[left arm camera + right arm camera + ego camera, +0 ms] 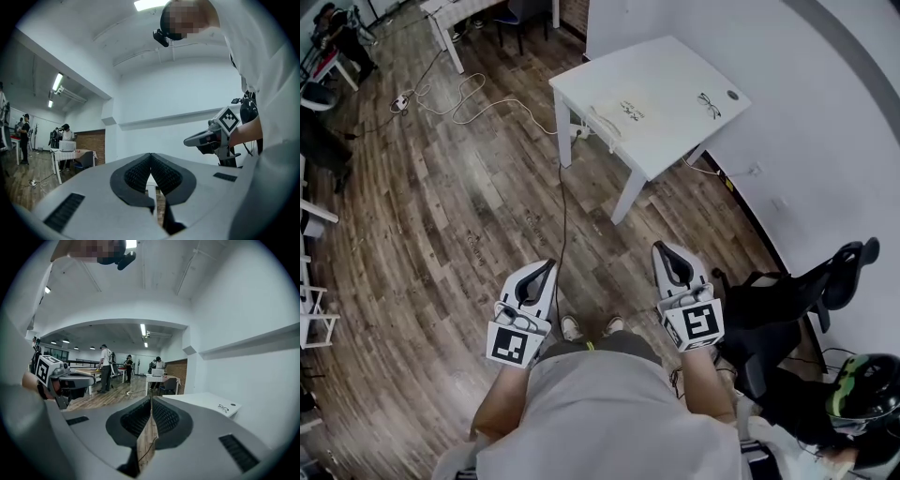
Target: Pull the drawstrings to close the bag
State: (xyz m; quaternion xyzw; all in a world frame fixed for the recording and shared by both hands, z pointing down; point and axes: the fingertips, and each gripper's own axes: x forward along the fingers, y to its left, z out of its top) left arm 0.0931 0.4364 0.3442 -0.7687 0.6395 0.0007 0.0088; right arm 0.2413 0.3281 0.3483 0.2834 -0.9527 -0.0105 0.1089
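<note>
Wood-plank flooring fills the head view, with a white table (675,131) standing far ahead against the pale wall. A pair of glasses (710,100) lies on it, and left of them a pale flat item (614,117) that may be the bag, though it is too small to be sure. The left gripper (546,270) and right gripper (667,255) are held side by side near the person's body, well apart from the table. A thin cable (562,216) runs along the floor between them.

Seen from the left gripper view, its ribbed pads meet along one line with nothing caught between them; no bag shows.

Along the right gripper view, the jaws are likewise pressed together and empty, and the table lies far off to the right, bearing the glasses.

Judging by this, the step in hand is the approach. Next, both grippers must reach the table, open, and each find a drawstring end.
</note>
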